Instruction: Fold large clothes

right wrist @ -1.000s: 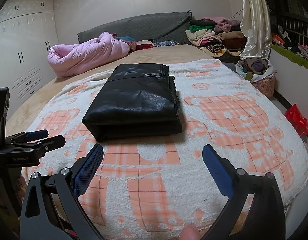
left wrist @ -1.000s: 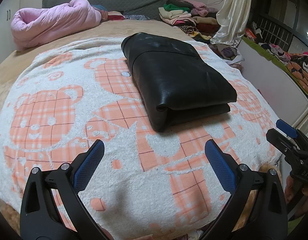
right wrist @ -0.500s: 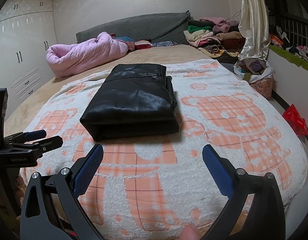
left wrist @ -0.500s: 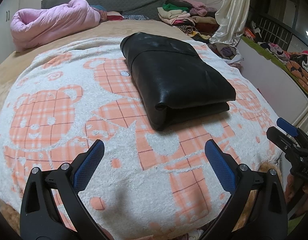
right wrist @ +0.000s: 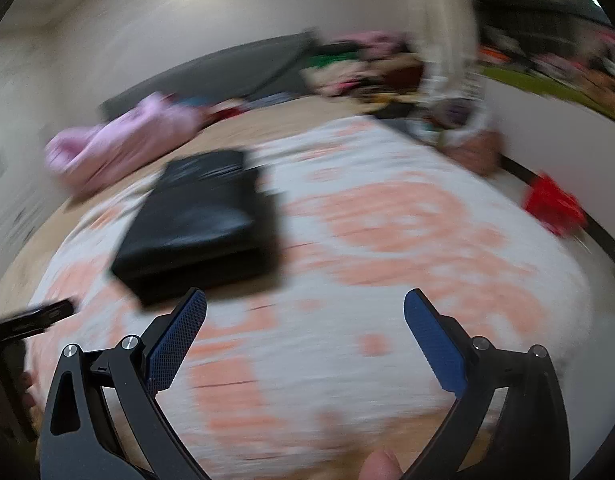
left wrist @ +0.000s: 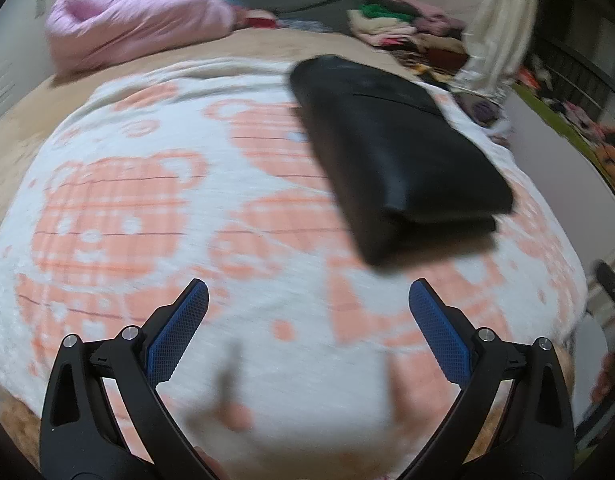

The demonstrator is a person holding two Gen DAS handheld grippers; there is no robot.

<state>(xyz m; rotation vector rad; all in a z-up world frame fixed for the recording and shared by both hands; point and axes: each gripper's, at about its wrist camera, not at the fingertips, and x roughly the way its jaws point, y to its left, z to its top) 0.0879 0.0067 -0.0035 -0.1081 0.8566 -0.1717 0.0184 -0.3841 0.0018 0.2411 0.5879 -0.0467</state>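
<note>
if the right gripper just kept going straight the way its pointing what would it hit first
Probably the bear-print blanket: the open right gripper aims at bare blanket, with the folded black garment off to the left of its line. The frame is blurred, so depth is uncertain.

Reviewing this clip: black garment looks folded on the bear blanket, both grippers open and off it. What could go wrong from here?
1. Both views are motion-blurred, so a fast swing of the left gripper or right gripper might clip the folded black garment and undo the fold.
2. The garment looks smooth and leather-like, so its stacked layers may slide apart if nudged.
3. The fuzzy bear blanket could snag an open finger.
</note>
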